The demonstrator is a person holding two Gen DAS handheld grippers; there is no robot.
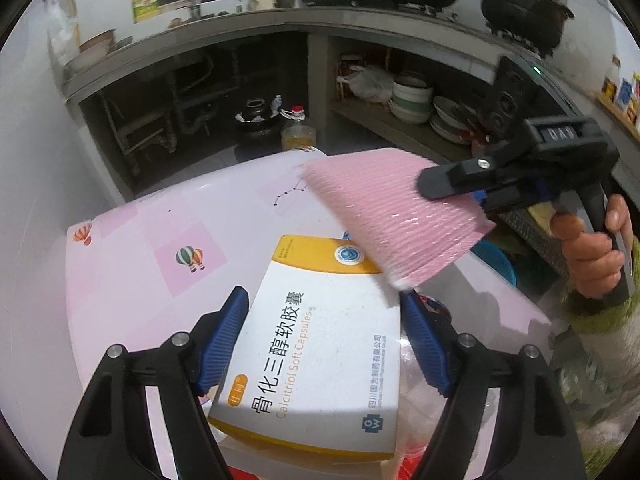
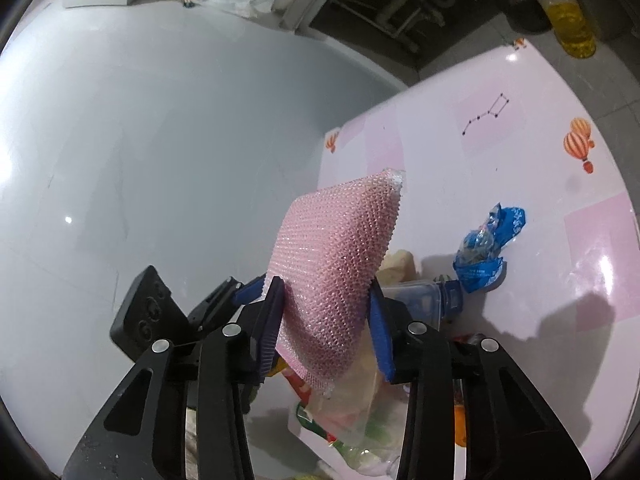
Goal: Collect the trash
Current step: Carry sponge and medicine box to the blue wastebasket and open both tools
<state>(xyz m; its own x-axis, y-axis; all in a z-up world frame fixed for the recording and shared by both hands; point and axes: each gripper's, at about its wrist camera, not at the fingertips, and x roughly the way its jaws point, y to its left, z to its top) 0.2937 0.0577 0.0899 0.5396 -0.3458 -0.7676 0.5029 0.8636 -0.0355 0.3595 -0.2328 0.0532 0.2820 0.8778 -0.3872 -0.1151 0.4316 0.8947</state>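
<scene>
A white and yellow medicine box (image 1: 320, 344) lies tilted between the blue pads of my left gripper (image 1: 322, 300), which is shut on its two long sides. My right gripper (image 2: 325, 284) is shut on a pink ribbed foam sheet (image 2: 340, 264), pads pressing it from both sides. In the left wrist view the pink foam sheet (image 1: 392, 220) hangs over the box's far end, held by the right gripper (image 1: 440, 188) in a person's hand (image 1: 592, 248). Both are above a pink and white table (image 1: 140, 260). A crumpled blue wrapper (image 2: 486, 248) lies on the table (image 2: 520, 140).
A clear plastic bag (image 2: 360, 412) with colourful scraps sits below the right gripper, beside a clear container (image 2: 420, 300). A bottle of yellow oil (image 1: 298, 136) stands on the floor past the table. A counter shelf holds stacked bowls (image 1: 412, 100). A white wall (image 2: 120, 160) is at the left.
</scene>
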